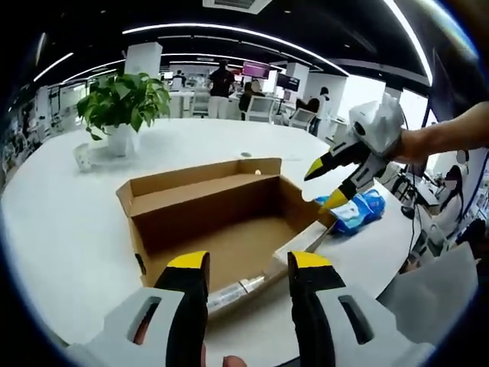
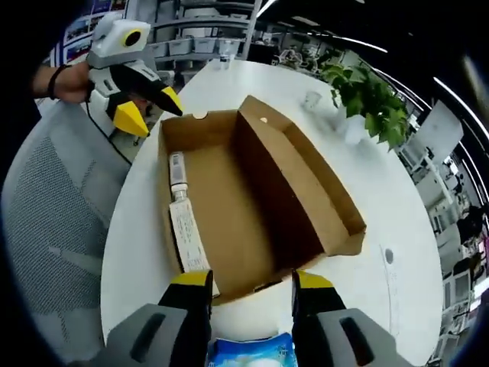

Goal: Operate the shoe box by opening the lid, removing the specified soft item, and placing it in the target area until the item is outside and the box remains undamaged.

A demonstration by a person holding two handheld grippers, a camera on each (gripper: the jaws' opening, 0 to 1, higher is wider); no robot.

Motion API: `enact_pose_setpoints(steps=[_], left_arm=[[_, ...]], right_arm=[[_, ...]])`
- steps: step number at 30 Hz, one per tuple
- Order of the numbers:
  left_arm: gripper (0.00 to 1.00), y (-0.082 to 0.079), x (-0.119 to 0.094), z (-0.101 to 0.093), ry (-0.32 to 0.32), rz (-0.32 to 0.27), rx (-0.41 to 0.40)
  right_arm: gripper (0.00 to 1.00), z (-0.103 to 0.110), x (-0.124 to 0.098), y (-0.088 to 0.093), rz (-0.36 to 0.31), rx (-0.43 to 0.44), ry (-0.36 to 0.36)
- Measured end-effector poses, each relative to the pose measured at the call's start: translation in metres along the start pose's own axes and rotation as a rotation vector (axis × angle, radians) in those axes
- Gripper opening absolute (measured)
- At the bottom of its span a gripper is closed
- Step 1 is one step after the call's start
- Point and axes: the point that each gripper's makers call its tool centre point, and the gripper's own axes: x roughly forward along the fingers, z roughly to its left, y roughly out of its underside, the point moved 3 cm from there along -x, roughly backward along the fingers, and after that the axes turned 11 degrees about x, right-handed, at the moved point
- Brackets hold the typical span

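The cardboard shoe box (image 1: 221, 229) stands open on the white table, its lid folded back and its brown floor bare. In the right gripper view the box (image 2: 229, 206) has a white label strip along its left wall. A blue and white soft pack (image 1: 361, 212) lies on the table just outside the box's right corner, under my right gripper (image 1: 327, 186), which is open. That pack (image 2: 252, 353) shows low between the right gripper's (image 2: 252, 280) spread jaws. My left gripper (image 1: 248, 262) is open at the box's near edge, and it also appears open by the box's far corner (image 2: 150, 109).
A potted plant (image 1: 122, 103) and a small glass (image 1: 82, 157) stand at the table's far left. A grey mesh chair (image 2: 46, 222) sits close to the table edge. Desks and people fill the office behind. Bare white table (image 1: 61, 222) surrounds the box.
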Motion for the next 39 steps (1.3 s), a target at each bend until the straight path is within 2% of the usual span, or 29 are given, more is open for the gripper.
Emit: enact_pose_setpoints(steps=[6,16,19,25,27,28,32,39], left_arm=[[0.42,-0.002,0.000,0.002,-0.006,-0.017,-0.019],[0.42,-0.002,0.001,-0.002,0.009,-0.025,-0.026],[0.42,-0.002,0.001,-0.003,0.015,-0.026,-0.025],[0.42,-0.002,0.001,-0.005,0.026,-0.025,-0.021],[0.42,-0.002,0.001,-0.006,0.029,-0.026,-0.019],[0.42,-0.002,0.002,-0.006,0.031,-0.026,-0.017],[0.42,-0.003,0.002,-0.007,0.036,-0.030,-0.008],[0.42,-0.003,0.002,-0.007,0.035,-0.028,-0.007]], right_arm=[[0.40,0.010,0.016,-0.007,0.022,-0.027,-0.051],[0.41,0.019,0.029,-0.015,0.050,-0.061,-0.110],[0.42,0.021,0.036,-0.016,0.077,-0.148,-0.149],[0.43,0.032,0.048,-0.022,0.089,-0.140,-0.223],[0.38,0.035,0.053,-0.020,0.108,-0.196,-0.224],[0.36,0.038,0.052,-0.022,0.099,-0.185,-0.247],[0.43,0.029,0.054,-0.024,0.090,-0.160,-0.213],[0.44,0.020,0.052,-0.022,0.096,-0.131,-0.162]])
